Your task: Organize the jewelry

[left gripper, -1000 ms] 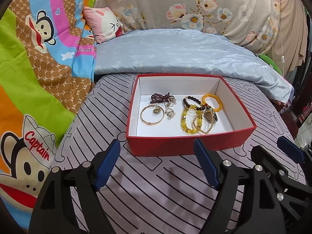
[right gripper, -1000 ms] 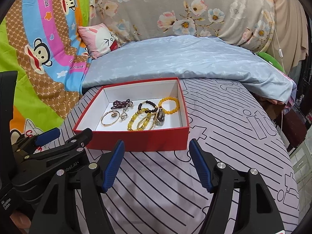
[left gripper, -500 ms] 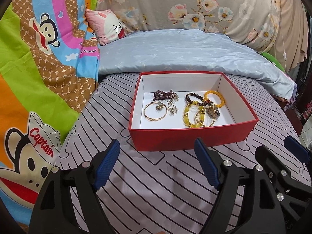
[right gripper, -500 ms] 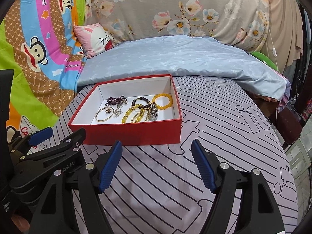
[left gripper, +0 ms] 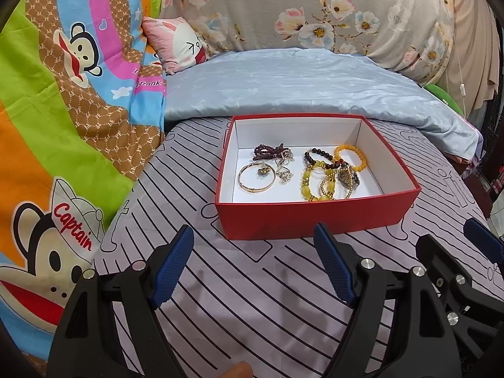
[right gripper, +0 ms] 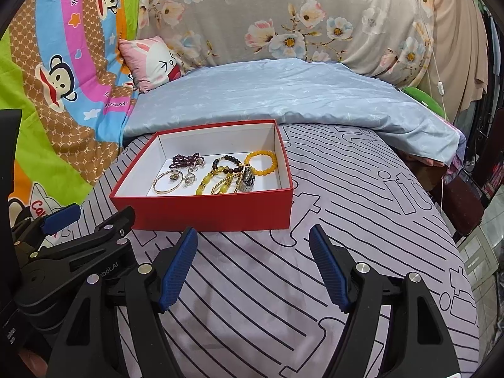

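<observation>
A red box (left gripper: 315, 220) (right gripper: 208, 211) with a white inside stands on the striped bedsheet. In it lie a gold bangle (left gripper: 255, 179) (right gripper: 168, 183), a dark purple bead string (left gripper: 271, 151) (right gripper: 186, 159), a silver piece (left gripper: 285, 173), yellow bead bracelets (left gripper: 310, 184) (right gripper: 208, 184), a dark bead bracelet (left gripper: 319, 157) and an orange bead bracelet (left gripper: 351, 157) (right gripper: 260, 163). My left gripper (left gripper: 253, 264) hangs open in front of the box, nothing between its fingers. My right gripper (right gripper: 253, 266) is open too, beside the left one, also short of the box.
A light blue quilt (left gripper: 299, 85) lies folded behind the box. A cartoon monkey blanket (left gripper: 63, 110) rises at the left, with a pink pillow (left gripper: 176, 44) and a floral cover (left gripper: 315, 9) at the back. The bed's edge drops off at the right (right gripper: 466, 252).
Both views have shifted slightly, so the box sits a little farther from the grippers and higher in the pictures. Both grippers stay open and the jewelry has not moved.
</observation>
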Available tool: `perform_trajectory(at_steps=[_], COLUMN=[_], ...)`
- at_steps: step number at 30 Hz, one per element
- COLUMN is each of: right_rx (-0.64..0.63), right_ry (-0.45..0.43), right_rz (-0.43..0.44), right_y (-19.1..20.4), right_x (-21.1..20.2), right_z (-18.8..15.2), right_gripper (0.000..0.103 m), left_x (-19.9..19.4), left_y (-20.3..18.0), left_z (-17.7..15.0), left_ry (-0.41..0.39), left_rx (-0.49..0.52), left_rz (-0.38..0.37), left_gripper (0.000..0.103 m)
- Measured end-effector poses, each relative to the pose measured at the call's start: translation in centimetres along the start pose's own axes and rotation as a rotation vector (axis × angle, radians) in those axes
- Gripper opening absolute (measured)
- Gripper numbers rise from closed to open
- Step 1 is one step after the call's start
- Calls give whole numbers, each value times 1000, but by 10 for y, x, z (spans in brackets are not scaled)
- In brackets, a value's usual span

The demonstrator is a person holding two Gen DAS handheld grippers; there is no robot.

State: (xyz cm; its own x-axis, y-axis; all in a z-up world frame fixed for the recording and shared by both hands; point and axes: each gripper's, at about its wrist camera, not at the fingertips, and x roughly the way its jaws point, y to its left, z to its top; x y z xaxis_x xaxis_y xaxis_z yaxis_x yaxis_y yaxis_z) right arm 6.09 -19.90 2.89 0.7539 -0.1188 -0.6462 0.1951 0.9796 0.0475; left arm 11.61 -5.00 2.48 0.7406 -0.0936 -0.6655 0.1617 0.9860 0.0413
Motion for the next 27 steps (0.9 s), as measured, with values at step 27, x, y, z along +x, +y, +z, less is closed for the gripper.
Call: perform_trajectory(at_steps=[27], right_rx=[-3], right_ry=[0], right_rz=[-9], right_y=[0], right_x=[0], right_z=[-2], right_gripper=[72], left_x=[-2], left_y=[1], left_z=[-5], left_ry=[10], left_rx=[-12], left_rz=[-2], left_gripper=[77])
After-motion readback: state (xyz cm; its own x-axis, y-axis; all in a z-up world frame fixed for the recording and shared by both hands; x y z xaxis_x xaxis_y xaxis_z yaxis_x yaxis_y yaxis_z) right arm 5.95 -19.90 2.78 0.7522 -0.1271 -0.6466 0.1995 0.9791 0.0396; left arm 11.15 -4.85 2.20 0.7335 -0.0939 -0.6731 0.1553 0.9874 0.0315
